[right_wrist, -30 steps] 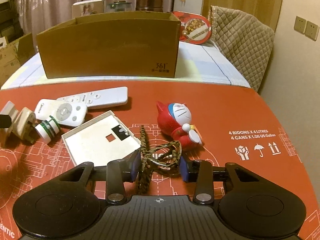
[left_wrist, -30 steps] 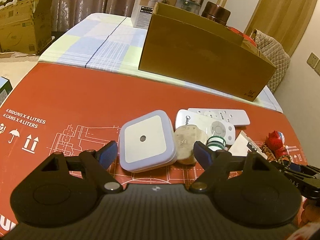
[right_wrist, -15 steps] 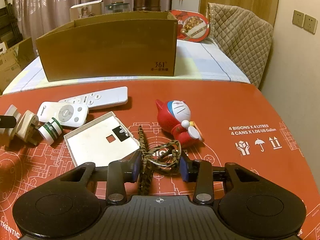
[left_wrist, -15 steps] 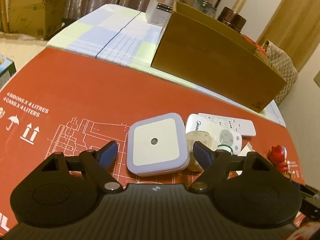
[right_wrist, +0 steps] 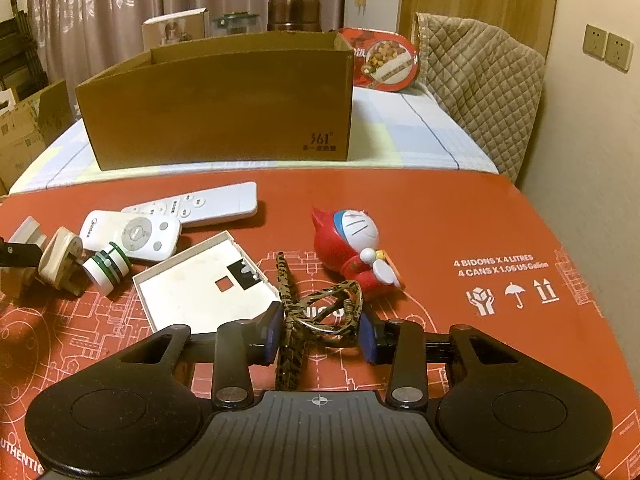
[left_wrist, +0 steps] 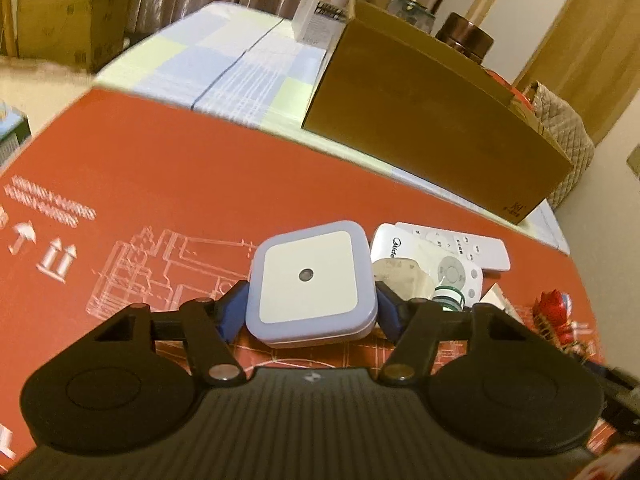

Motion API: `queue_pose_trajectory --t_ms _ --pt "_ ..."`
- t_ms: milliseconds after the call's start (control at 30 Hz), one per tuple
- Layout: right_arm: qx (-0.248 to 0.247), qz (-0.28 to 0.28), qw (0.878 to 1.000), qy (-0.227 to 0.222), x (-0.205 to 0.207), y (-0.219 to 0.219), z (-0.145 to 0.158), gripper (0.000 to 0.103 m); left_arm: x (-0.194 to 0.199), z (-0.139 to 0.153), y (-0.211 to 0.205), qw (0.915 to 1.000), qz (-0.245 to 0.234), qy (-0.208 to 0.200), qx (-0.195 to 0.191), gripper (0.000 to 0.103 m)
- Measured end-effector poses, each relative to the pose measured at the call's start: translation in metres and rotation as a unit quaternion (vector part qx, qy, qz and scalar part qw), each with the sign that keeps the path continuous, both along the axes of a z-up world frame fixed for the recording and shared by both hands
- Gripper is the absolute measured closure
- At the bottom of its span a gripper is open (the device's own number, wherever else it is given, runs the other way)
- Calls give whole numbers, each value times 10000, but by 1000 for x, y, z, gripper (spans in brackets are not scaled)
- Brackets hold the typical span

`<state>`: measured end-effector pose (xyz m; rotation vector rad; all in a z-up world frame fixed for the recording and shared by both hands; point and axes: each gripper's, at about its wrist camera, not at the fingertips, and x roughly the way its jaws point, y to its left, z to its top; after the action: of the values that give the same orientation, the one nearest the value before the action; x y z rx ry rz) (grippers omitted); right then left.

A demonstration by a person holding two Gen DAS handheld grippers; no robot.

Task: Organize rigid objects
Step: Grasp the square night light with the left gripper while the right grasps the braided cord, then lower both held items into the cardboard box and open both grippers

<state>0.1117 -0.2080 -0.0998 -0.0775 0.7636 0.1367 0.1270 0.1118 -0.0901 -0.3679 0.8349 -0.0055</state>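
Observation:
A square lilac-and-white night light [left_wrist: 308,276] lies on the red printed sheet [left_wrist: 160,184]. My left gripper [left_wrist: 310,308] is closing its jaws on it, and both blue pads [left_wrist: 234,310] touch its sides. In the right wrist view, folded leopard-pattern glasses [right_wrist: 320,312] sit between the pads of my right gripper [right_wrist: 320,334], which is shut on them. The open cardboard box [right_wrist: 220,112] stands behind the sheet, on the checked cloth.
Two white remotes [right_wrist: 192,204] [right_wrist: 132,234], a beige plug [right_wrist: 60,256], a green-ringed white spool [right_wrist: 106,266], a white square cover [right_wrist: 200,284] and a red cat figure [right_wrist: 352,244] lie on the sheet. A padded chair [right_wrist: 480,92] stands at the right.
The left jaws have closed in from wide apart until they touch the night light's sides, and that view has tilted a little. The right gripper and glasses have not moved.

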Motion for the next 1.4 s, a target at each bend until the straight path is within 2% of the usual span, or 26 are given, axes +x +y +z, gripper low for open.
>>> queue_pose_trajectory --t_ms 333,667,900,1100,1267,1400 --pt "35 37 9997 -230 -6 -2 16 68 -6 22 -6 9994 -168 -234 195 42" --pt "304 180 9965 -753 6 -4 64 68 12 74 -26 9965 -444 -672 203 42" --pt "579 313 9903 -1227 52 2 108 67 53 113 -49 9908 -745 -1063 393 42" --pt "725 384 9838 -1592 116 20 135 67 104 141 -60 9848 -899 -1307 707 42" --pt "615 481 9817 -1736 155 34 131 67 146 150 -65 9812 -994 -1309 1011 42" --pt "616 441 9844 -1588 172 34 116 67 170 145 -65 9805 -1085 -1190 1125 42"
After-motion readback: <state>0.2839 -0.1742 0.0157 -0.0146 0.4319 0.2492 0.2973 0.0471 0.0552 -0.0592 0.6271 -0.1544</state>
